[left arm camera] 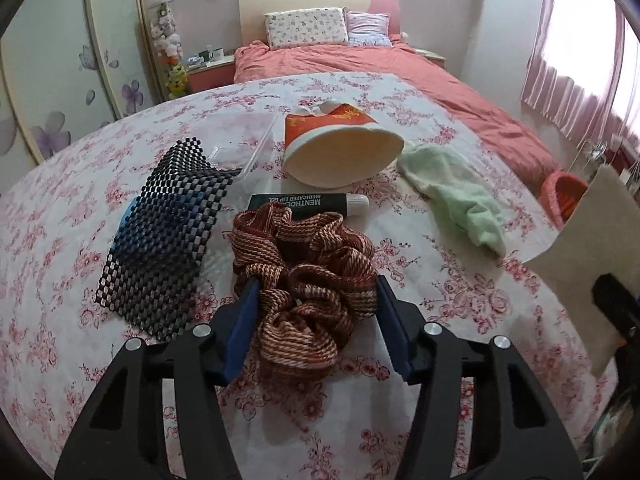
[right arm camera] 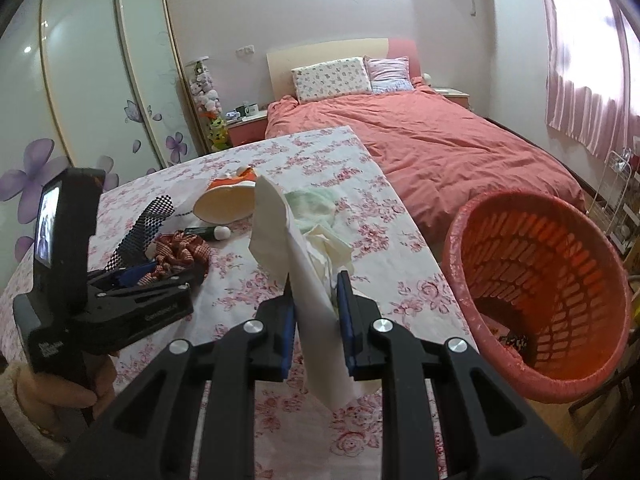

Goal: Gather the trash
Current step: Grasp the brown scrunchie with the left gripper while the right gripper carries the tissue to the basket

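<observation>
Clamping a scrunchie [left arm camera: 308, 276] in left tongs [left arm camera: 316, 292], right tongs [right arm camera: 316, 292] pinch white paper [right arm camera: 296, 264].

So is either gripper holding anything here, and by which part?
The right gripper is shut on a white paper sheet, near its lower end. The left gripper straddles a brown-striped fabric scrunchie across its near loops, pads touching its sides.

Home bedroom: made bed [right arm camera: 420, 140], pillows [right arm camera: 332, 78], sliding wardrobe [right arm camera: 100, 80], pink curtains [right arm camera: 592, 80], probably plush toys [right arm camera: 206, 92].
</observation>
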Demonstrator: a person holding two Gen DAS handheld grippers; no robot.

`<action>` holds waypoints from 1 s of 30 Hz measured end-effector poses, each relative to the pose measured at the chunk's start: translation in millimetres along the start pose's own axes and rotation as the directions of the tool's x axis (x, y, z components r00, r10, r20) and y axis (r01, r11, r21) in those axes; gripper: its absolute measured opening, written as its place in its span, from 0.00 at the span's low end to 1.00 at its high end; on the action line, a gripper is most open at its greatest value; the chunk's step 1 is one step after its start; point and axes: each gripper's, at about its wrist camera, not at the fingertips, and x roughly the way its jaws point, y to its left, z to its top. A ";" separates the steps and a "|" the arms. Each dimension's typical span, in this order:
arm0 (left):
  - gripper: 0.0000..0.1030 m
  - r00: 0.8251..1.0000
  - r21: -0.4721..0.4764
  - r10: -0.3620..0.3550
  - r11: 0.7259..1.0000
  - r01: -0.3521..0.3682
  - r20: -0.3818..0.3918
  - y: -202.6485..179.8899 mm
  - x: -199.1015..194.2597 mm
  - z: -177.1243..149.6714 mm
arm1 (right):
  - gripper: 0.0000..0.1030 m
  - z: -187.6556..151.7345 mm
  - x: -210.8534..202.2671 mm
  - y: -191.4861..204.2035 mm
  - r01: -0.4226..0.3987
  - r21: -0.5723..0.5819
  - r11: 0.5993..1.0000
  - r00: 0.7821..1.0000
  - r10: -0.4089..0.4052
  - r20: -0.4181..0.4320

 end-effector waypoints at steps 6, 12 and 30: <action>0.28 1.000 -0.013 -0.024 1.000 0.024 0.001 4.9 -2.2 3.9 | 0.19 -0.9 -2.3 -7.8 0.005 0.020 1.000 1.000 -0.005 -0.001; 0.25 0.995 -0.039 -0.093 0.995 0.094 0.040 9.7 -23.5 15.1 | 0.19 11.5 -17.8 -17.5 0.013 0.042 0.999 0.999 -0.014 0.041; 0.25 0.927 0.078 -0.326 0.945 0.317 0.186 -74.9 -103.6 53.7 | 0.19 32.4 -79.1 -90.6 0.098 0.209 0.973 0.971 -0.139 0.193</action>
